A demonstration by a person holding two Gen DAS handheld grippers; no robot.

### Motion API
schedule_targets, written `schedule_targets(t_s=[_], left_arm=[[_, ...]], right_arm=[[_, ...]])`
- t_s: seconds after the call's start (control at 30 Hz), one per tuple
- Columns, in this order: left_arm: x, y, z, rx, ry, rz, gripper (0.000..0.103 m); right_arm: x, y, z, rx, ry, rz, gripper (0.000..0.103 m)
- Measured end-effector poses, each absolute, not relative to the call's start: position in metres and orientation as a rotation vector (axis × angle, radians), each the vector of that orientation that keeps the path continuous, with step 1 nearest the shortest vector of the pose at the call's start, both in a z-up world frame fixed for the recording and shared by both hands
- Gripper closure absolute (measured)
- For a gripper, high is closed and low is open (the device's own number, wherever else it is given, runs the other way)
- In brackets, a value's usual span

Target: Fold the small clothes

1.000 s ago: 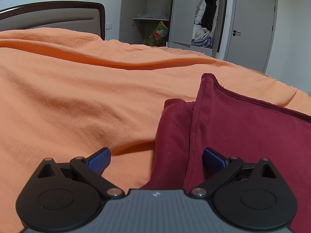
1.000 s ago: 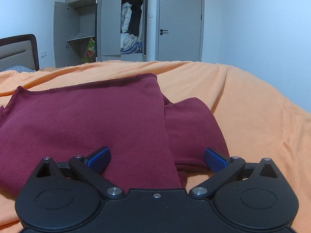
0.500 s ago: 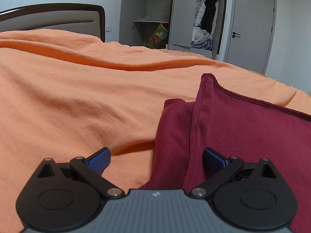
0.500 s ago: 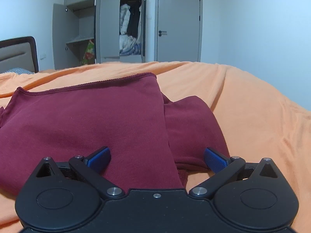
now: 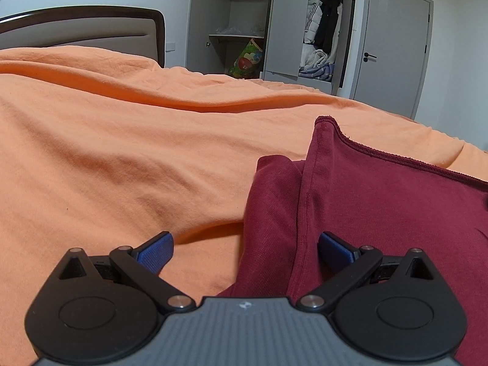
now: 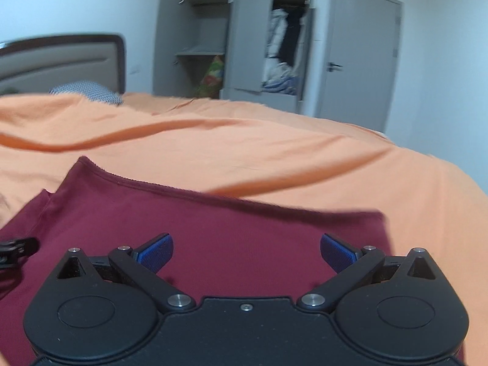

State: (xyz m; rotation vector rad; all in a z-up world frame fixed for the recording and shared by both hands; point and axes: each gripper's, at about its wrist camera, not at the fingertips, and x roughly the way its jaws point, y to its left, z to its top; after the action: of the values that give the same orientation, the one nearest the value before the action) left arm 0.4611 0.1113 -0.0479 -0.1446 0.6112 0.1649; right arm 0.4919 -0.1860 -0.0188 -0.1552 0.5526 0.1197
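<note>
A dark red shirt (image 5: pixel 381 213) lies flat on a bed covered with an orange sheet (image 5: pixel 122 152). In the left wrist view the left gripper (image 5: pixel 245 251) sits low at the shirt's left edge, its two blue-padded fingers (image 5: pixel 155 251) spread wide apart and gripping nothing. One finger is over bare sheet, the other over red cloth, and a folded sleeve lies between them, tucked beside the shirt's body. The stitched hem runs across the far side of the shirt.

In the right wrist view, which is blurred, the right gripper (image 6: pixel 245 253) hangs over the middle of the shirt (image 6: pixel 228 231), fingers (image 6: pixel 338 253) likewise wide apart and empty. The black tip of the left gripper (image 6: pixel 16 245) shows at the left edge of this view, over the cloth.

Beyond the bed stand a padded headboard (image 5: pixel 82 33), a grey wardrobe (image 5: pixel 283 30) with open doors showing hanging and piled clothes, and a closed grey door (image 5: pixel 393 45). A patterned pillow (image 6: pixel 85 91) peeks out near the headboard in the right view
</note>
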Motion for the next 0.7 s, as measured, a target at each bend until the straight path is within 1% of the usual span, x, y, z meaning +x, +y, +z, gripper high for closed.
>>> schedule_targets(t_s=[0.13,0.3,0.7], left_arm=[[0.461,0.111,-0.048,-0.145,0.611,0.165,0.001],[0.461,0.112,-0.048,-0.142,0.606,0.165,0.001],[0.46,0.111,-0.049,-0.136,0.6,0.166,0.001]], right_arm=[[0.539,-0.164,-0.03,-0.206,0.665,0.057,0.001],[0.559,-0.154,-0.05,-0.219,0.704,0.061,0.001],[0.558,-0.165,-0.065,-0.187,0.686,0.075,0.0]])
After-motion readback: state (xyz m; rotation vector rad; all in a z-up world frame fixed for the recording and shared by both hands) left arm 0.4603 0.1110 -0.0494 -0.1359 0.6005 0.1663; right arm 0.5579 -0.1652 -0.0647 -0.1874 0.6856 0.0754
